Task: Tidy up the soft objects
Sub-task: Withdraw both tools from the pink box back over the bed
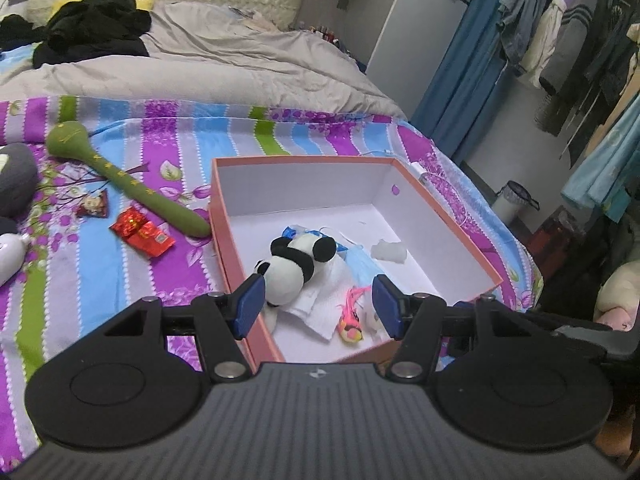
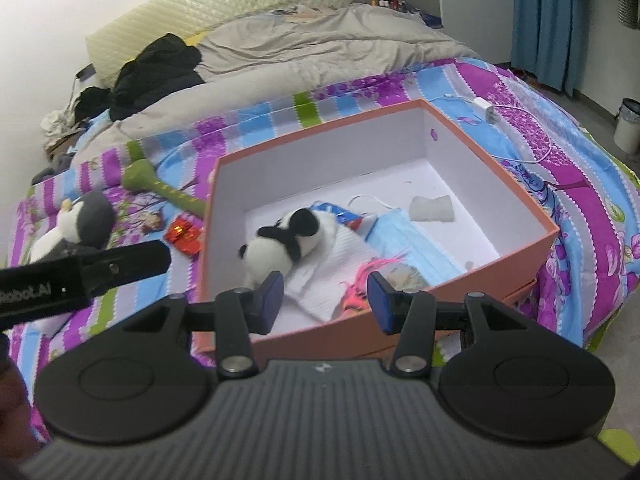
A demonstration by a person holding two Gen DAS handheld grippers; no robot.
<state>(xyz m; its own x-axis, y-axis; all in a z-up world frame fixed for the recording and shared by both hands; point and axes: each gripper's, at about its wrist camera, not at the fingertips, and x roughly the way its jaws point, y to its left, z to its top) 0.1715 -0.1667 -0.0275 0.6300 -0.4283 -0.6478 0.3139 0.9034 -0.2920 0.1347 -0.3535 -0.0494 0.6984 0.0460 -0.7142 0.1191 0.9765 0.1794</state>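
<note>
On the bed, from the left, we see a green plush stick (image 1: 132,184), then the orange box (image 1: 476,252) holding the panda plush (image 1: 296,264). Our left hand-held gripper (image 1: 318,306) and right hand-held gripper (image 2: 326,300) hover released, grasping nothing.

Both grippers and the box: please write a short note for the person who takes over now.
Left gripper: open, holds nothing, above the box's near edge.
Right gripper: open, holds nothing, also above the near edge.
Done: panda plush, white cloth, blue face mask and pink toy lie inside the orange box.
Left: green plush stick, grey penguin plush and red packet lie on the striped bedspread, left of the box.
</note>
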